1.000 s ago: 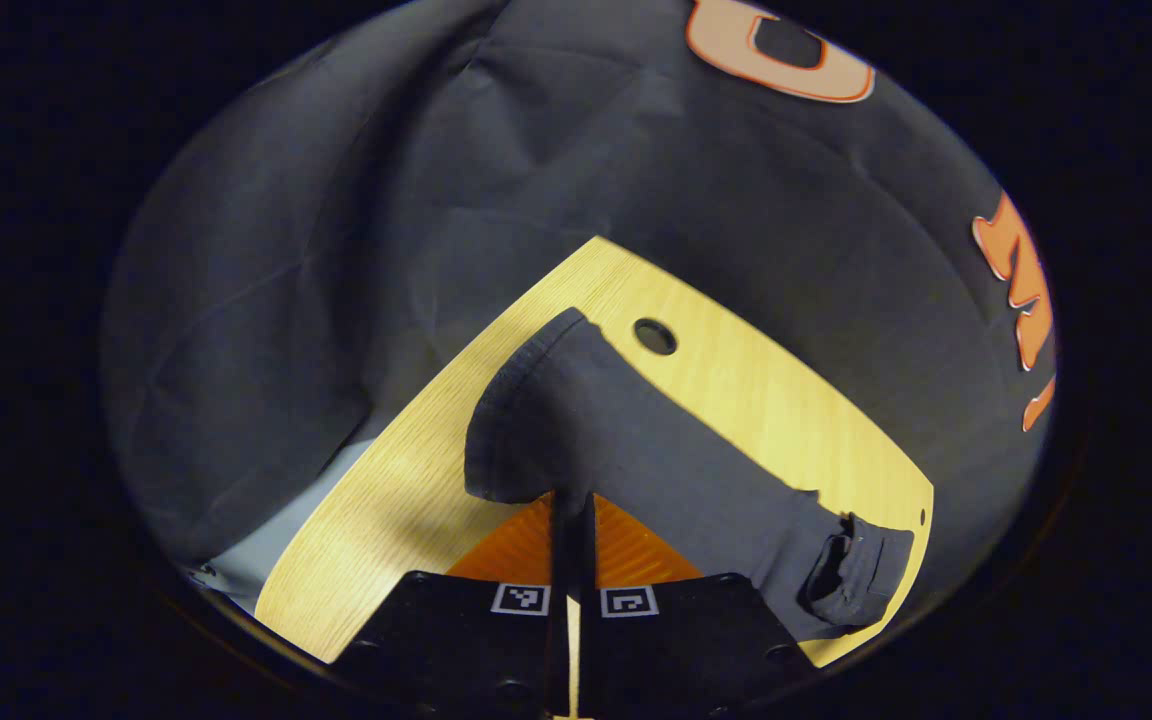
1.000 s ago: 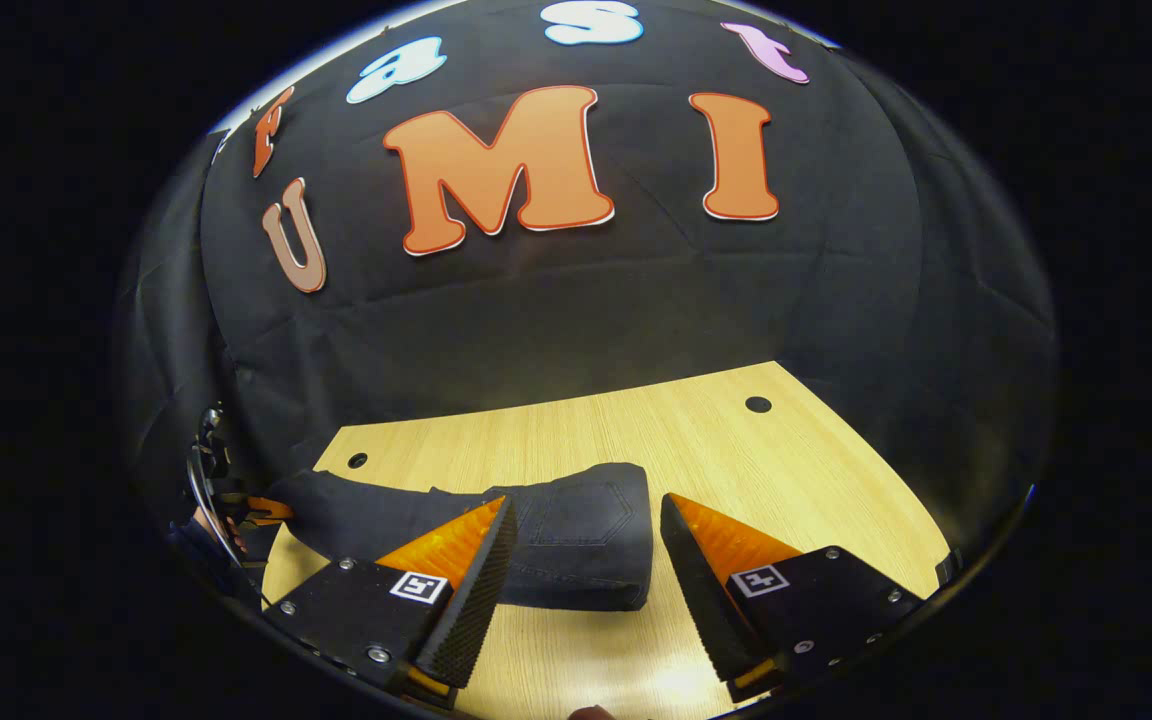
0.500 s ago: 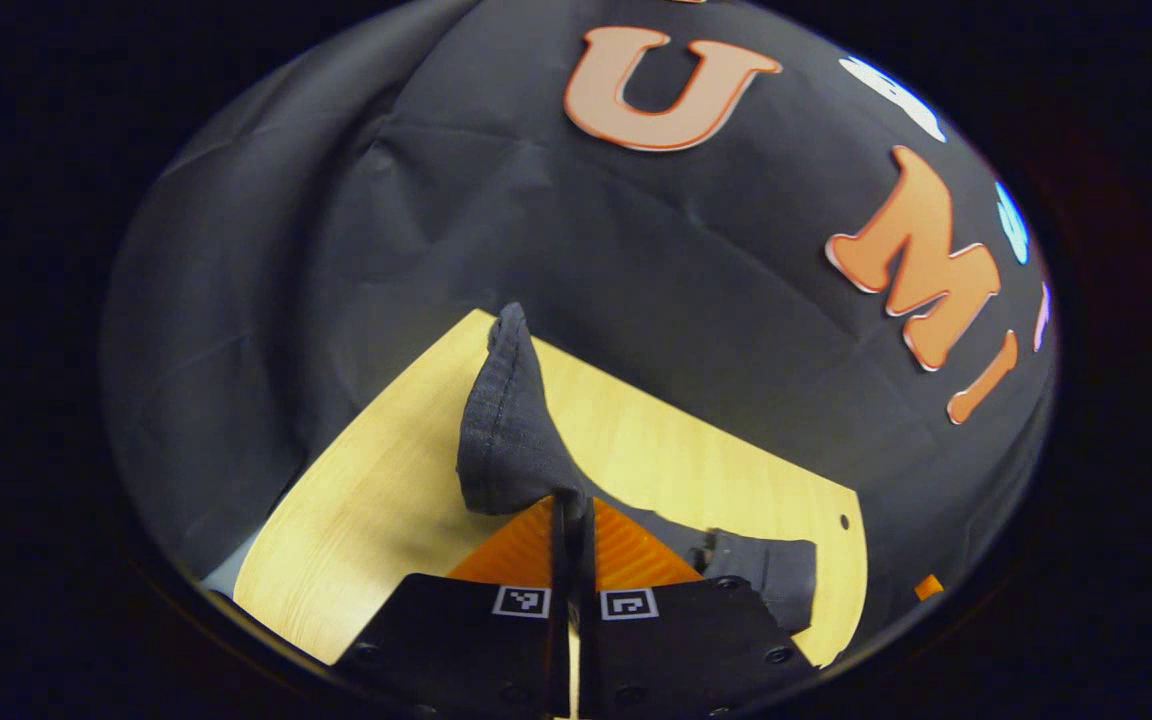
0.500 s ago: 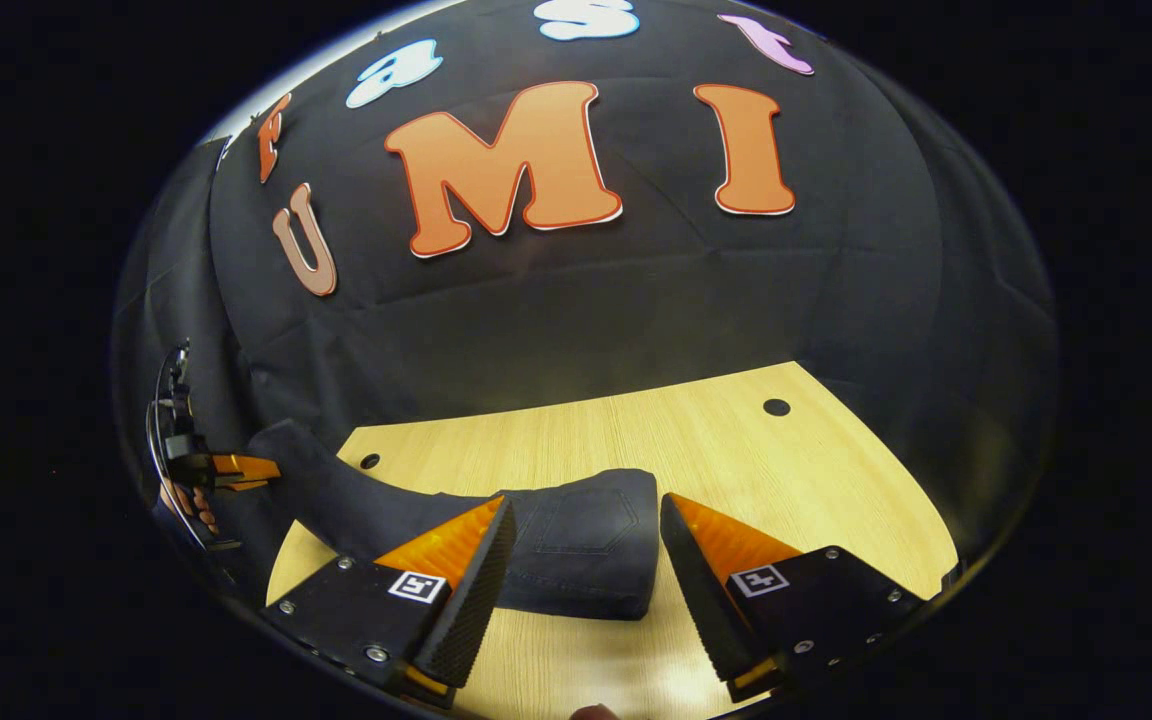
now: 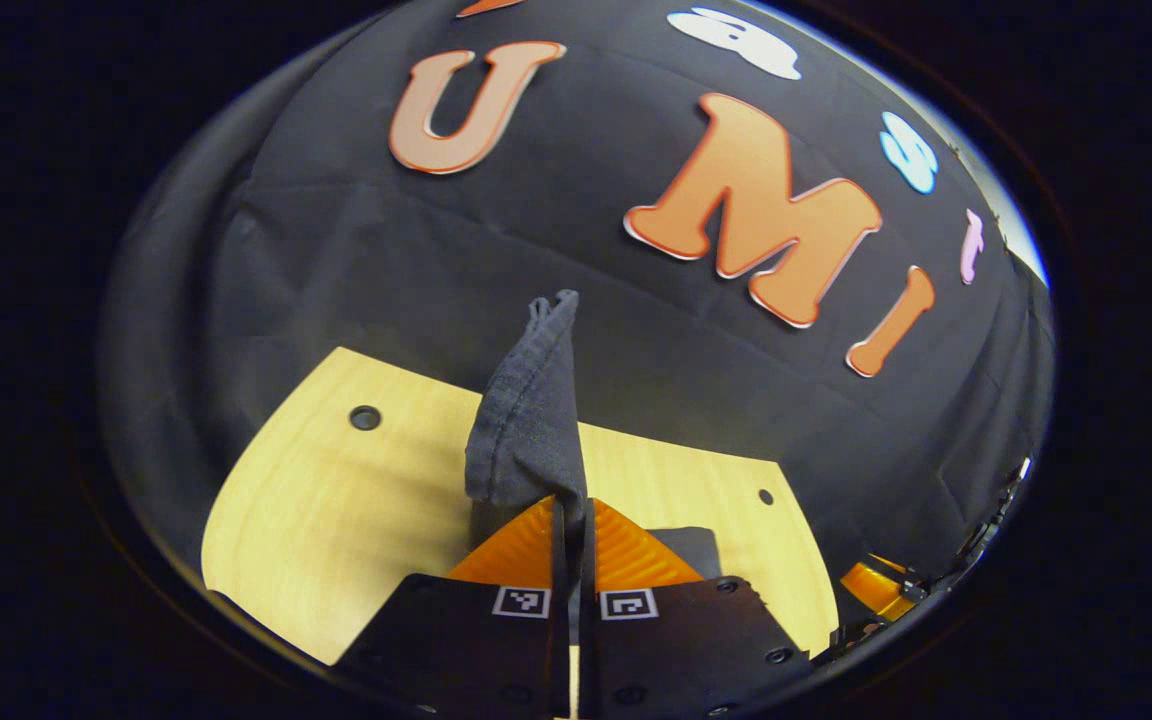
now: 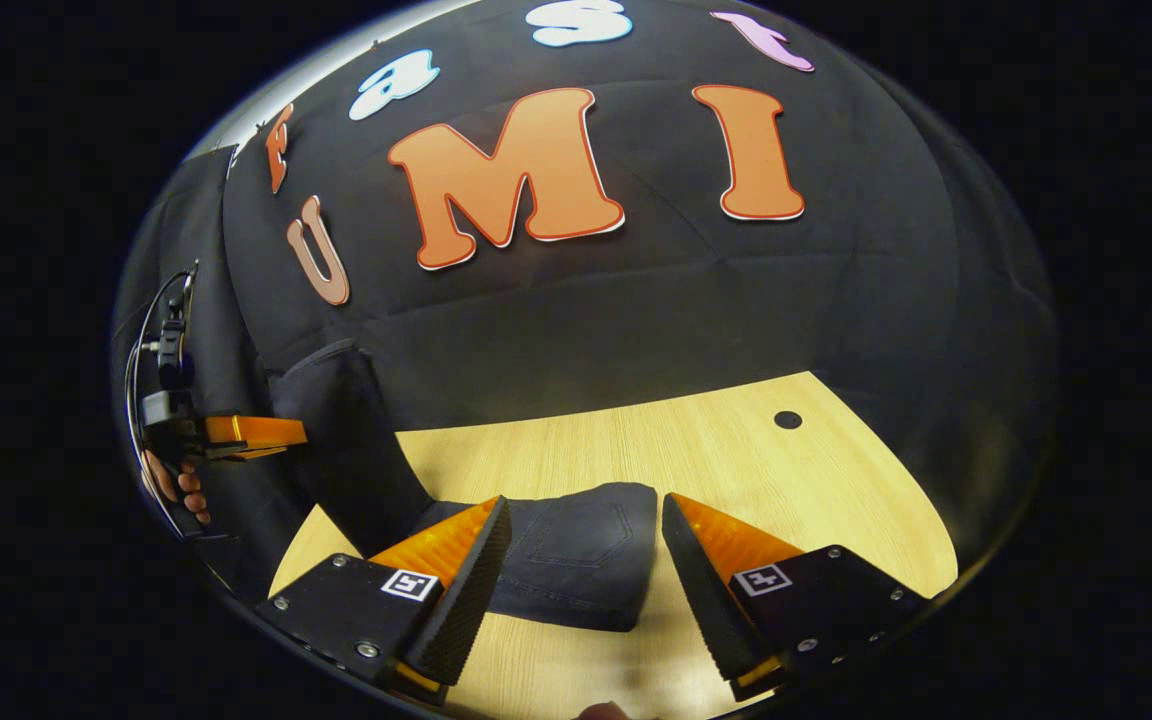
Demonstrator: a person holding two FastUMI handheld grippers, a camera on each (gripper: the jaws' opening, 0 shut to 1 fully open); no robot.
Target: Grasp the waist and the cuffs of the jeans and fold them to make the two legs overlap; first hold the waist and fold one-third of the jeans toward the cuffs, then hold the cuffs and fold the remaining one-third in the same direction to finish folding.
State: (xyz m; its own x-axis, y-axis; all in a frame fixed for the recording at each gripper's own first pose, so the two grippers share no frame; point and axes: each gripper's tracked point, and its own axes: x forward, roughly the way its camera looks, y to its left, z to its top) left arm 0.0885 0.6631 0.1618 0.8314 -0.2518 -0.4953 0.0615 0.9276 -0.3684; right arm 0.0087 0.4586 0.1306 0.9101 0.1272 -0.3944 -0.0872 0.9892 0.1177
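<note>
The dark jeans (image 6: 576,560) lie folded on the wooden table (image 6: 736,470), back pocket up. My right gripper (image 6: 584,505) hovers open, one finger on each side of that folded end, not pressing it. From there the cuff end (image 6: 346,440) rises steeply to the left, up to my left gripper (image 6: 256,435), held by a hand (image 6: 176,490). In the left gripper view my left gripper (image 5: 573,510) is shut on the cuff end (image 5: 531,420), which stands upright above the fingers. The folded part (image 5: 691,548) lies just behind them.
The table (image 5: 336,520) has a round hole (image 5: 365,417) near its far left corner and another hole (image 6: 787,419) at the far right. The black cloth wall rises right behind the table. An orange finger of the right gripper (image 5: 876,585) shows at the lower right.
My left gripper has lifted the cuff end high off the table and swung toward the folded waist end. The leg now stands steep instead of lying flat. The right gripper has stayed open in place.
</note>
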